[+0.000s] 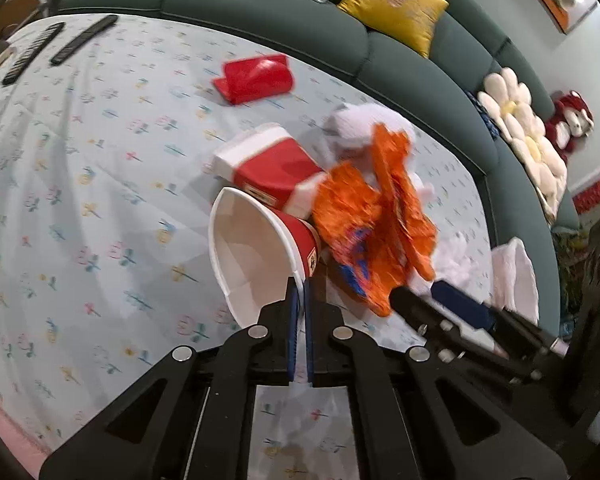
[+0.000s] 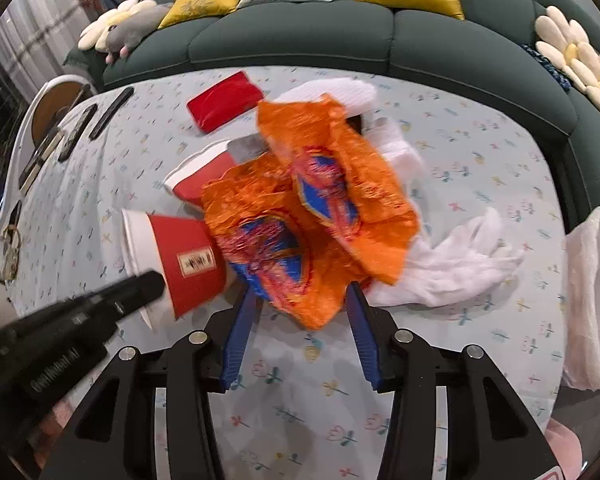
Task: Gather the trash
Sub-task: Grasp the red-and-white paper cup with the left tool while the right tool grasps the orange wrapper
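Observation:
A red paper cup (image 1: pixel 256 248) lies on its side on the flowered tablecloth. My left gripper (image 1: pixel 300 284) is shut on the cup's rim; it also shows in the right wrist view (image 2: pixel 188 264). Behind it lies a second red and white cup (image 1: pixel 268 164). Crumpled orange snack wrappers (image 2: pixel 312 208) lie beside the cups; they also show in the left wrist view (image 1: pixel 372 216). My right gripper (image 2: pixel 302 300) is part open with its blue fingers on either side of the wrappers' near edge. White tissues (image 2: pixel 448 264) lie under and right of the wrappers.
A red pouch (image 1: pixel 256 78) lies farther back. Remote controls (image 1: pixel 84 40) lie at the far left. A white plastic bag (image 2: pixel 592 296) sits at the table's right edge. A dark green sofa (image 2: pixel 300 36) with cushions curves round the table's far side.

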`<state>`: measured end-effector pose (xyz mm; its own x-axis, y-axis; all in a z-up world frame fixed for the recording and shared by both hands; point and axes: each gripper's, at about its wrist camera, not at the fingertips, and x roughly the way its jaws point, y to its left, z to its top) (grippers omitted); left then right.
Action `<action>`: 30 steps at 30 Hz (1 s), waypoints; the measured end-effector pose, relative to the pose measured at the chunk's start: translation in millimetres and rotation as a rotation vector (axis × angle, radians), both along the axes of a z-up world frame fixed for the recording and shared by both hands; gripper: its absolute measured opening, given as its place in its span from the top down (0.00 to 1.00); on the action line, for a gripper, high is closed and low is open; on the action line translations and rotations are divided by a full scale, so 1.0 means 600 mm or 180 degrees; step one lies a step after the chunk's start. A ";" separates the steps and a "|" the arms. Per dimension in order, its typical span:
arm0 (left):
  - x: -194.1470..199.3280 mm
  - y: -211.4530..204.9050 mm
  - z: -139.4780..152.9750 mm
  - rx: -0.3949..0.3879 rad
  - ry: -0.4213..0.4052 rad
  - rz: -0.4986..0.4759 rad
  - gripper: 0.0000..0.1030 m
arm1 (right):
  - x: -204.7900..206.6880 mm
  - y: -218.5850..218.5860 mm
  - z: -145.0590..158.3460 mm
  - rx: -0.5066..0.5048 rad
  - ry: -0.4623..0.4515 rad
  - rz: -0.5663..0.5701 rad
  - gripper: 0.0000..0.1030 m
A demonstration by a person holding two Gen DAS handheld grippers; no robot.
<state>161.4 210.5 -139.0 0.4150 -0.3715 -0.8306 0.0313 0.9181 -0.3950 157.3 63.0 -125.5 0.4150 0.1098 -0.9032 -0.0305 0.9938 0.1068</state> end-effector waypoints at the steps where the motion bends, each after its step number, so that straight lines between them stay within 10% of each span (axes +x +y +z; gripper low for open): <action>1: 0.001 0.005 0.001 -0.0002 -0.0001 0.0033 0.98 | 0.001 0.004 -0.003 -0.0003 0.0011 0.0015 0.56; 10: 0.015 0.030 0.002 -0.0047 0.0073 0.0155 0.98 | 0.024 0.050 -0.046 -0.0160 0.0129 0.0183 0.58; 13: 0.016 0.025 0.005 -0.0010 0.0073 0.0129 0.98 | 0.034 0.055 -0.057 -0.0178 0.0211 0.0216 0.90; 15: 0.017 0.021 0.010 0.0019 0.0054 0.0112 0.98 | 0.036 0.054 -0.055 -0.0178 0.0215 0.0212 0.94; 30: -0.007 -0.043 0.128 0.0090 -0.0356 -0.0021 0.98 | -0.013 -0.001 0.118 0.0276 -0.0460 0.0130 0.97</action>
<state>157.1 184.6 -62.3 0.5032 -0.3514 -0.7895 0.0797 0.9285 -0.3626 149.7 62.1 -54.5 0.5335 0.2040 -0.8209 -0.0918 0.9787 0.1836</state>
